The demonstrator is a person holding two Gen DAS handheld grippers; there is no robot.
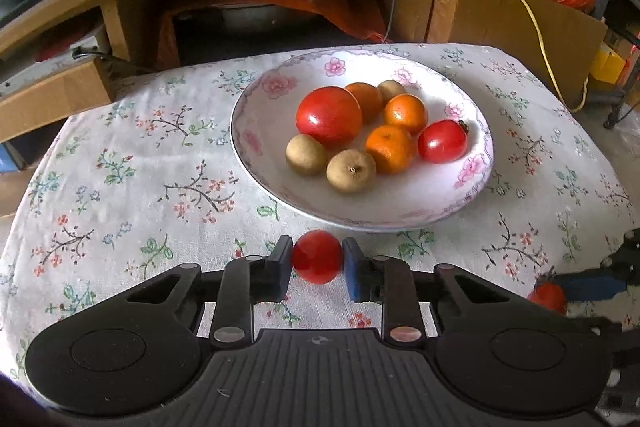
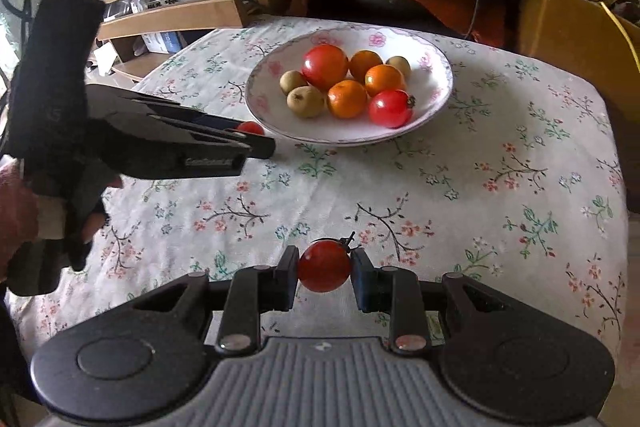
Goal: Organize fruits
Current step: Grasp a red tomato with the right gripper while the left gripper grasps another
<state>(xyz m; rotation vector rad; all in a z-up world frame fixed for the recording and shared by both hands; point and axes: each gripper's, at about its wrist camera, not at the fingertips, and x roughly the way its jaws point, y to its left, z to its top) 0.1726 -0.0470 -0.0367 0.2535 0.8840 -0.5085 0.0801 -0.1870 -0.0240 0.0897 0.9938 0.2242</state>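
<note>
Fruits mostly sit in the plate [image 1: 256,131] on the cloth-covered desk [image 1: 120,167]: big tomato [image 1: 329,115], three oranges [image 1: 390,148], three brown round fruits [image 1: 351,171], a smaller tomato [image 1: 442,141]. Left gripper [image 1: 317,263] is closed on a cherry tomato [image 1: 317,257] just short of the plate rim; right gripper [image 2: 325,267] is closed on a stemmed cherry tomato [image 2: 325,265], well back from it. Both look light, smooth-skinned, soft: likely slippery and easy to crush. Squeeze lightly across the widest part.
</note>
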